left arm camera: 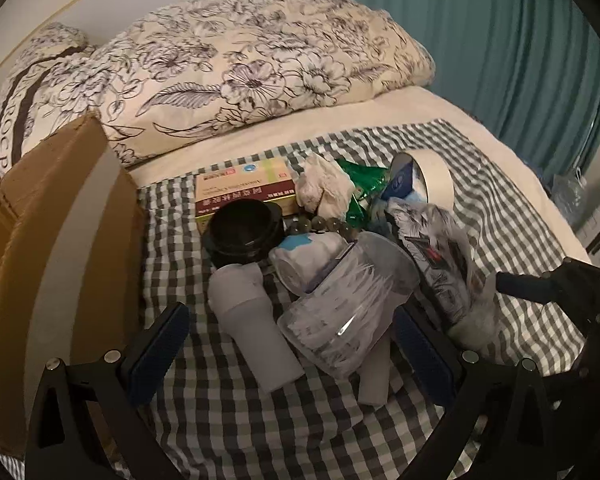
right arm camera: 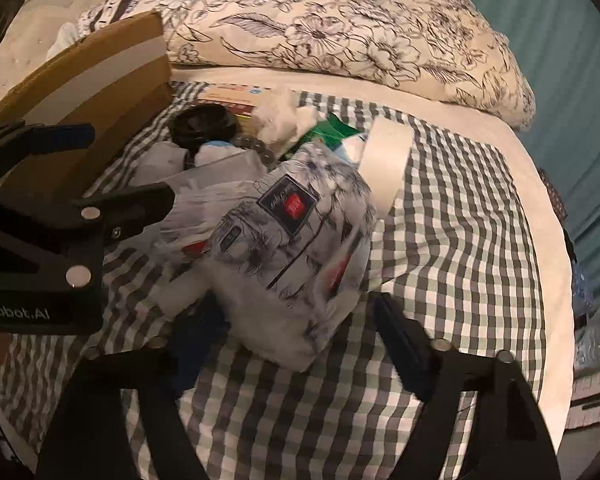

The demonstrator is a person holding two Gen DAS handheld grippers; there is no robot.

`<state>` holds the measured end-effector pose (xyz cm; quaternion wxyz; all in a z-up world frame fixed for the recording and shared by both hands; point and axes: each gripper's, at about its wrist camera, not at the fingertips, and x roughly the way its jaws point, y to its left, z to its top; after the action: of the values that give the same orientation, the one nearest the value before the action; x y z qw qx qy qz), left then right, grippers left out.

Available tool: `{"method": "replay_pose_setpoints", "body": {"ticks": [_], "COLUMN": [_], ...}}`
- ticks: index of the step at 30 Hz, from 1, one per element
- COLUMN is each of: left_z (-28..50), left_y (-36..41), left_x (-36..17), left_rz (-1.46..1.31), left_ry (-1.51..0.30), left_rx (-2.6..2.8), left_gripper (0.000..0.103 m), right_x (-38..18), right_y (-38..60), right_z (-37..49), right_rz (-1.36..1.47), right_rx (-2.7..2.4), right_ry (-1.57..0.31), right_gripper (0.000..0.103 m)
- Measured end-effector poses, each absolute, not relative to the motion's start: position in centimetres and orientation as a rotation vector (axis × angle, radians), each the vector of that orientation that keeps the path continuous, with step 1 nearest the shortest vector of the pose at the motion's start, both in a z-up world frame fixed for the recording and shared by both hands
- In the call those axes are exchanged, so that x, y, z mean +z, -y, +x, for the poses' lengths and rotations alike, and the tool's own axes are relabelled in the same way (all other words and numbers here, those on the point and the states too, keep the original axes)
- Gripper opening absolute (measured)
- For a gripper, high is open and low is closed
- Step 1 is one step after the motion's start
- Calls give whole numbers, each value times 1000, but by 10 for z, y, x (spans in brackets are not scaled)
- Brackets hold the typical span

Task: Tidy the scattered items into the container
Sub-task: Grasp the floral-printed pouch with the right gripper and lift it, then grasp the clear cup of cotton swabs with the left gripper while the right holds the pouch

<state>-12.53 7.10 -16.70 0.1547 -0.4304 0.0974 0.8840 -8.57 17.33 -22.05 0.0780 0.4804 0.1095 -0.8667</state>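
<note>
Scattered items lie on a checked cloth (left arm camera: 228, 420): a clear plastic jar (left arm camera: 348, 312), a white bottle (left arm camera: 252, 320), a black lid (left arm camera: 242, 232), a medicine box (left arm camera: 240, 188), crumpled tissue (left arm camera: 324, 188), a tape roll (left arm camera: 428, 180) and a printed tissue pack (right arm camera: 296, 248). The cardboard box (left arm camera: 52, 260) stands at the left. My left gripper (left arm camera: 288, 344) is open, its fingers either side of the bottle and jar. My right gripper (right arm camera: 296, 344) is open around the near end of the tissue pack, also seen in the left wrist view (left arm camera: 440, 264).
A floral duvet (left arm camera: 240, 64) lies folded behind the items. A teal curtain (left arm camera: 480, 40) hangs at the right. The bed edge (right arm camera: 548, 240) runs down the right side. A green wrapper (right arm camera: 332, 128) and beads (left arm camera: 324, 226) sit among the pile.
</note>
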Motion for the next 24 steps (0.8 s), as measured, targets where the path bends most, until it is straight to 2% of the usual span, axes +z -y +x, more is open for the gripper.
{"method": "replay_pose_setpoints", "body": {"ticks": [2, 5, 8, 12, 18, 21, 22, 24], "left_z": [-127, -131, -137, -145, -144, -142, -141, -140], "left_y": [-76, -83, -85, -87, -96, -101, -103, -108], "left_x": [-169, -177, -183, -195, -206, -206, -207, -207], "left_rz": [-1232, -1234, -1242, -1276, -1277, -1262, -1266, -1267], "left_ry": [-297, -326, -285, -259, -329, -323, -326, -345], "left_rx": [2518, 2499, 2475, 2448, 2402, 2375, 2369, 2369], "left_gripper": [103, 103, 103, 103, 103, 93, 86, 86], "right_x": [-223, -218, -214, -213, -200, -192, -190, -189], "right_y": [-177, -185, -187, -193, -216, -220, -220, -218], "right_z": [-89, -92, -94, -97, -100, -99, -99, -99], "right_rz": [1475, 1474, 1471, 1510, 1509, 1474, 1467, 1463], "right_rx": [-2591, -2599, -2614, -2613, -2666, -2689, -2692, -2690], "right_ry": [-301, -211, -210, -184, -52, -16, -13, -19], "right_gripper": [45, 39, 32, 31, 29, 28, 28, 28]}}
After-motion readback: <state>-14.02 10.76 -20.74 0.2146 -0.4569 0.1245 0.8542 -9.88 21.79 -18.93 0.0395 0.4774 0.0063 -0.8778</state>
